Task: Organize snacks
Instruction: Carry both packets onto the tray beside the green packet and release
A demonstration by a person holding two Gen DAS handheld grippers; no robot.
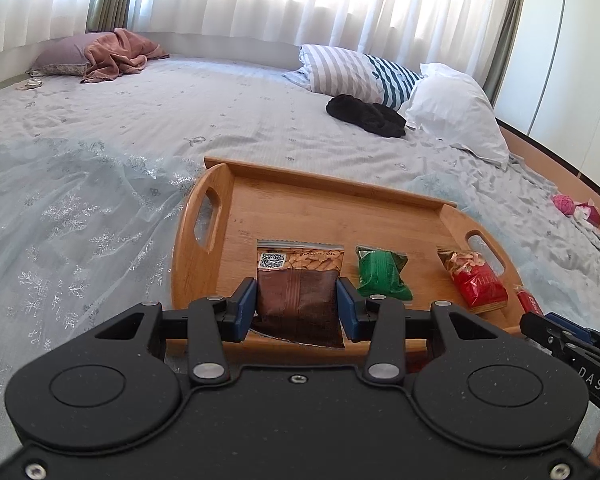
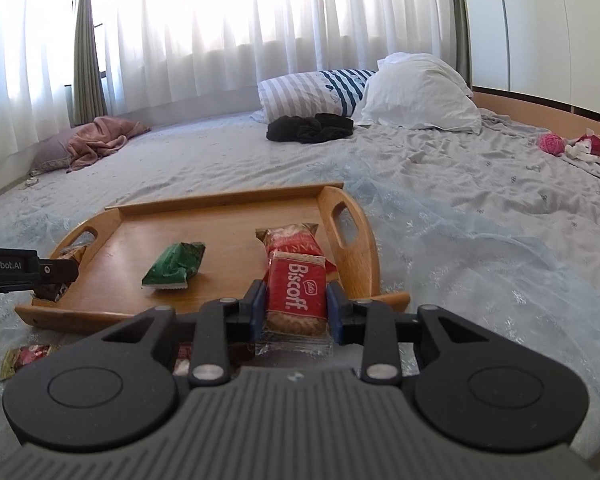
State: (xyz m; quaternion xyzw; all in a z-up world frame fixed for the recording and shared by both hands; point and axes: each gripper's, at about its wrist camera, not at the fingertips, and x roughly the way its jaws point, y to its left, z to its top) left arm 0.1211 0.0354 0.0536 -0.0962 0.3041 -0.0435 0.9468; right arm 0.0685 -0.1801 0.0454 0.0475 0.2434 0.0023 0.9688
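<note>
Between the right pads: Biscoff pack (image 2: pixel 296 300), pinched across its width, long axis pointing toward the tray (image 2: pixel 132 280).
Biscoff's place: over the tray's near right corner, above a red packet (image 2: pixel 290 240).
Left gripper (image 1: pixel 298 304): clamped on the almond bag (image 1: pixel 300 280) at the tray's near edge.
Nearer hand: right gripper (image 2: pixel 296 312), for the free spot beside the green packet (image 2: pixel 176 266).

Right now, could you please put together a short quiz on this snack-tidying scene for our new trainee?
1. True or false: the left gripper is shut on the almond packet.
2. Which snack does the right gripper hold: A green packet, B Biscoff packet, C almond packet?
3. What wooden thing do the green packet and the red packet lie on?

Key: 1 true; 2 B, the Biscoff packet; 3 the tray.
</note>
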